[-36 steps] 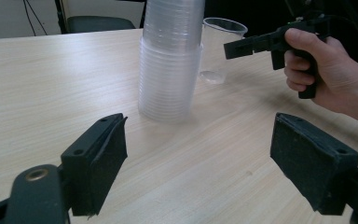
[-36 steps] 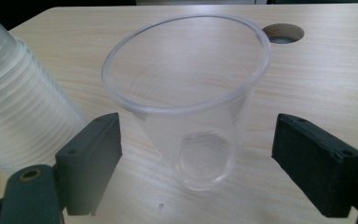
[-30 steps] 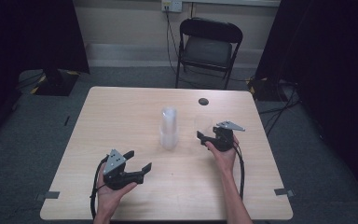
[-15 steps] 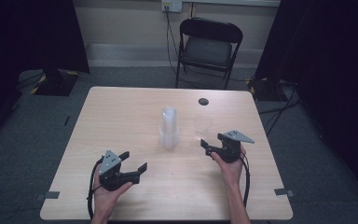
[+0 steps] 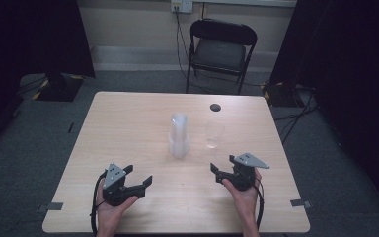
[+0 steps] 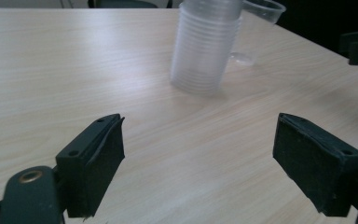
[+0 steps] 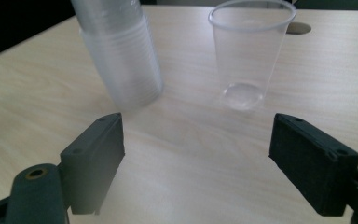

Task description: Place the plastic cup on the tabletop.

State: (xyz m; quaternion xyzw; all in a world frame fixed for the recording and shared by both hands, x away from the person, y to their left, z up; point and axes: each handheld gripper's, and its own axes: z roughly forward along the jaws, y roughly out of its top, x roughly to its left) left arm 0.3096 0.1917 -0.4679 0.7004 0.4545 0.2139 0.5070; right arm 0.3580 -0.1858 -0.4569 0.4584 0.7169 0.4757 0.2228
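Observation:
A stack of clear plastic cups (image 5: 179,134) (image 6: 208,44) (image 7: 119,51) stands mouth-down at the middle of the wooden table (image 5: 128,118). Just right of it a single clear cup (image 5: 214,134) (image 7: 249,51) (image 6: 260,28) stands upright, mouth up. My left gripper (image 5: 134,185) (image 6: 198,163) rests near the front left edge, open, with nothing between its jaws. My right gripper (image 5: 218,174) (image 7: 196,163) sits at the front right, open and empty, short of the single cup.
A small dark round hole (image 5: 215,107) (image 7: 298,28) marks the table's far side. A black folding chair (image 5: 220,49) stands beyond the far edge, with cables (image 5: 296,116) on the floor to the right. Bare tabletop lies between the grippers and the cups.
The right gripper has drawn back from the single cup toward the front edge, leaving the cup standing alone. The left gripper has slid slightly toward the front edge.

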